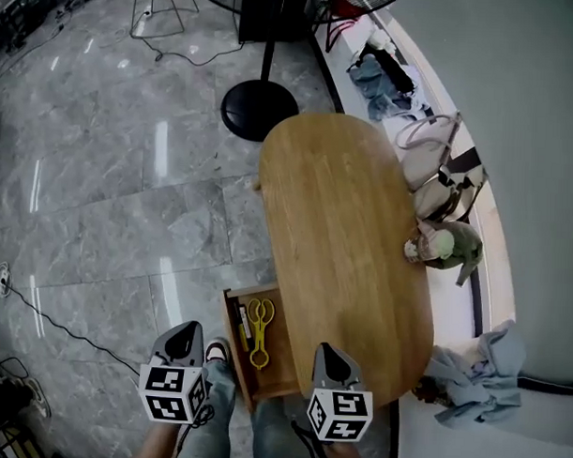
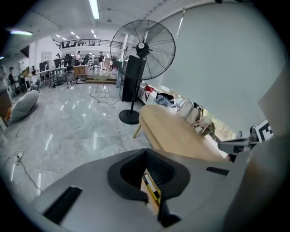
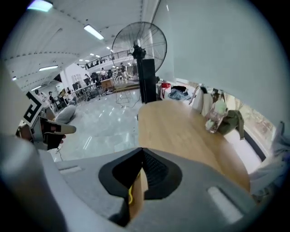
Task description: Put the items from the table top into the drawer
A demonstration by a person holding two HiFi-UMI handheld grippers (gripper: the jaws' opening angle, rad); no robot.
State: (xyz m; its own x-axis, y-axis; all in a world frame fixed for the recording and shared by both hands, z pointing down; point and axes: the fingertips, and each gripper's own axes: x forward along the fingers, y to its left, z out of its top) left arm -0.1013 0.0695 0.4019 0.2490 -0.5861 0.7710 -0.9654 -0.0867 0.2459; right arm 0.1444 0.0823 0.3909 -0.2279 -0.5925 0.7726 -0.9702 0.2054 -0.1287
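Below the near end of the oval wooden table [image 1: 343,235], the head view shows us the drawer [image 1: 279,383] pulled out. In it lie the yellow scissors [image 1: 259,314] and, just to their left, a black-and-yellow pen [image 1: 244,329]. We hold the left gripper [image 1: 191,327] over the grey marble floor [image 1: 109,198] left of the drawer. The right gripper [image 1: 325,349] is over the table's near edge, beside the drawer's right side. Both pairs of jaws look pressed together, with nothing in them. The table top is bare wood. At its right edge sits a small green figure [image 1: 443,246], and we cannot tell whether it rests on the table or on the ledge beside it. A pedestal fan's round base [image 1: 260,110] stands on the floor just past the table's far end.

From the left gripper view, the jaws meet at their tips and grip nothing. The pen and a strip of drawer wood show in the gap beneath them, and the table runs away to the right, towards the fan.

From the right gripper view, the jaws are likewise closed and empty. A bit of yellow from the scissors shows beneath them against the drawer wood, and the table stretches ahead with the green figure at its right edge.
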